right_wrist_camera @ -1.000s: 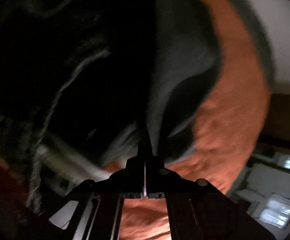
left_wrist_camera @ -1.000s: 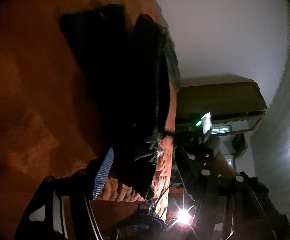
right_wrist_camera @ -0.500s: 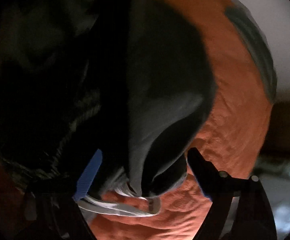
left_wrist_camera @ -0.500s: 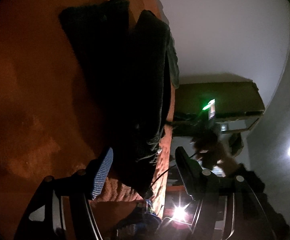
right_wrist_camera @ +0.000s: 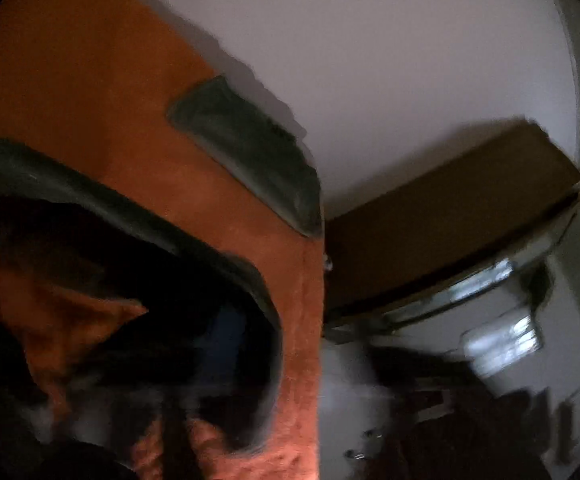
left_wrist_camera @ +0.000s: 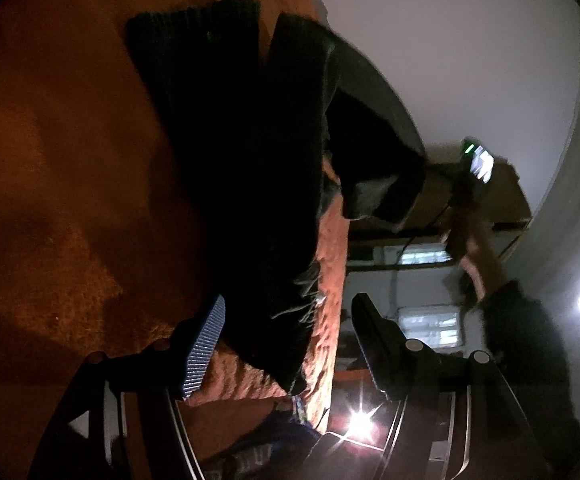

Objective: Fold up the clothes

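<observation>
While my left gripper [left_wrist_camera: 285, 344] hangs with its jaws standing apart, nothing pinched between them, I look along its fingers over the rust-orange fuzzy blanket [left_wrist_camera: 69, 168] that fills the left half of this view. The blue ribbed pad [left_wrist_camera: 203, 350] sits at seven o'clock, the black finger [left_wrist_camera: 374, 344] at five. Running from twelve o'clock down to the middle lies the dark, near-black garment [left_wrist_camera: 249, 152], its lower hem dropping between my fingers but not touched by either pad as far as I can tell. A flap of it [left_wrist_camera: 374, 160] lifts off toward two o'clock, over the blanket's edge. At three o'clock I catch my other hand [left_wrist_camera: 474, 240], blurred, with a small lit screen [left_wrist_camera: 480, 164] above it. Behind it a brown cardboard box [left_wrist_camera: 506, 196]; a bright lamp glare [left_wrist_camera: 360, 424] at six o'clock; pale wall [left_wrist_camera: 450, 48] at one.

Over to the right wrist view, and it is smeared with motion. My right gripper's jaws are opening, and its fingers are too blurred and dark at the bottom edge to pick out; nothing shows between them. The dark garment [right_wrist_camera: 137, 320] bunches at eight o'clock on the orange blanket [right_wrist_camera: 89, 80]. A folded grey-green cloth [right_wrist_camera: 245, 152] lies separately near the blanket's edge at eleven, well apart from the bunch. The brown box [right_wrist_camera: 450, 208] sits at three.
</observation>
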A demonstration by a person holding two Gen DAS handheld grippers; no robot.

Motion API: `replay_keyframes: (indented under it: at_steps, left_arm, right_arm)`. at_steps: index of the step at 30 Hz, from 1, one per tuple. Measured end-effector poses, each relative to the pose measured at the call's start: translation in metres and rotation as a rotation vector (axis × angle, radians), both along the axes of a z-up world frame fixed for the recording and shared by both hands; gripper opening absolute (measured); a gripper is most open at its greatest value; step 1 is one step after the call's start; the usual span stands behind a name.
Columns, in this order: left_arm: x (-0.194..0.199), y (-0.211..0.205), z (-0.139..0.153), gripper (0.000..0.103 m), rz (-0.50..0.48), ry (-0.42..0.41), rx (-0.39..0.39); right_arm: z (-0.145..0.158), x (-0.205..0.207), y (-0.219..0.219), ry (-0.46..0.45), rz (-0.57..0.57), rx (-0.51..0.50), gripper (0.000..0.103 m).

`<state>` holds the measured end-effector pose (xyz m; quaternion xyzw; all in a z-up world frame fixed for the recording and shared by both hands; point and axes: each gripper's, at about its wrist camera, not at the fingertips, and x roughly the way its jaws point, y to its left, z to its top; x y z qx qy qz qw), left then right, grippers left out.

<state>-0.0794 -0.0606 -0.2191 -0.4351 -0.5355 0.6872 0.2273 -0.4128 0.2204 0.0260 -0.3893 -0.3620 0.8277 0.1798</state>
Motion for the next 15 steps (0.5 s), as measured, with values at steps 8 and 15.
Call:
replay_keyframes:
  at_steps: [8, 15]
  left_arm:
    - [0.003, -0.015, 0.008, 0.067, -0.021, 0.018, -0.01]
    - [0.001, -0.01, 0.029, 0.067, -0.037, 0.046, -0.025]
  right_arm:
    - [-0.05, 0.029, -0.005, -0.096, 0.099, -0.105, 0.097]
    - [-0.124, 0.128, 0.0, -0.334, 0.138, -0.37, 0.097]
